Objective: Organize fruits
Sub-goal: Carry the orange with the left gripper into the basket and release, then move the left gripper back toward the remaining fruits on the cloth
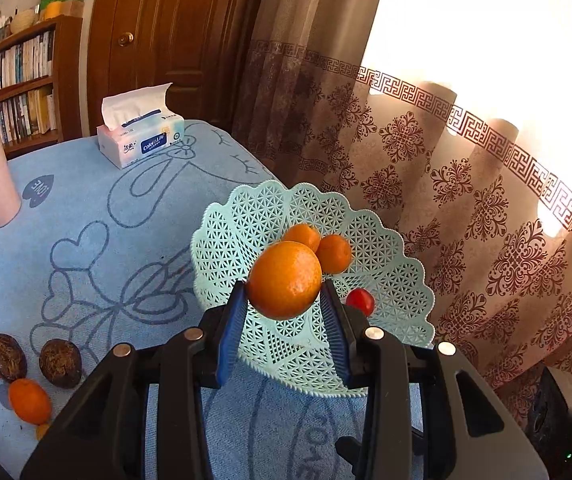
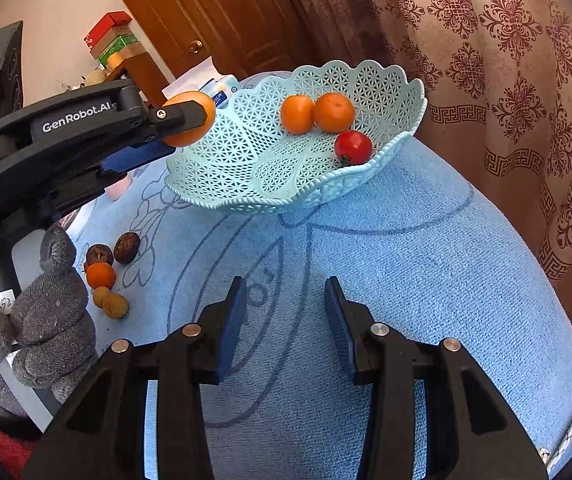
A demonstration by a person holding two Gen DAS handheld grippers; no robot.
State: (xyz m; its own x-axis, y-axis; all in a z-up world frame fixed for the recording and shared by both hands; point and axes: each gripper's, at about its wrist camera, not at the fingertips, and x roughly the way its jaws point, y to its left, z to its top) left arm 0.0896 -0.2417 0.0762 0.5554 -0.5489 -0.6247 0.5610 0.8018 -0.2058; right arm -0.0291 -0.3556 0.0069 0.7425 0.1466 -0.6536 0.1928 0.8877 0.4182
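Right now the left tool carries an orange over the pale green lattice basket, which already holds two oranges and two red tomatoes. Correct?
Not quite: the pale green lattice basket holds only one red tomato, per the right wrist view. The left tool does carry an orange, and two oranges lie inside.

a perforated pale-green plastic basket (image 2: 370, 80) sits on a nubby blue terry cloth (image 2: 426, 280); the dimpled orange (image 1: 284, 280) gleams beside a polished wooden door (image 1: 174, 32).

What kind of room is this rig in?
Most likely a room in someone's home. A bookshelf packed with books stands beside a wooden door, patterned curtains cover a bright window, and the table wears a blue towel-like cloth, with a tissue pack on it.
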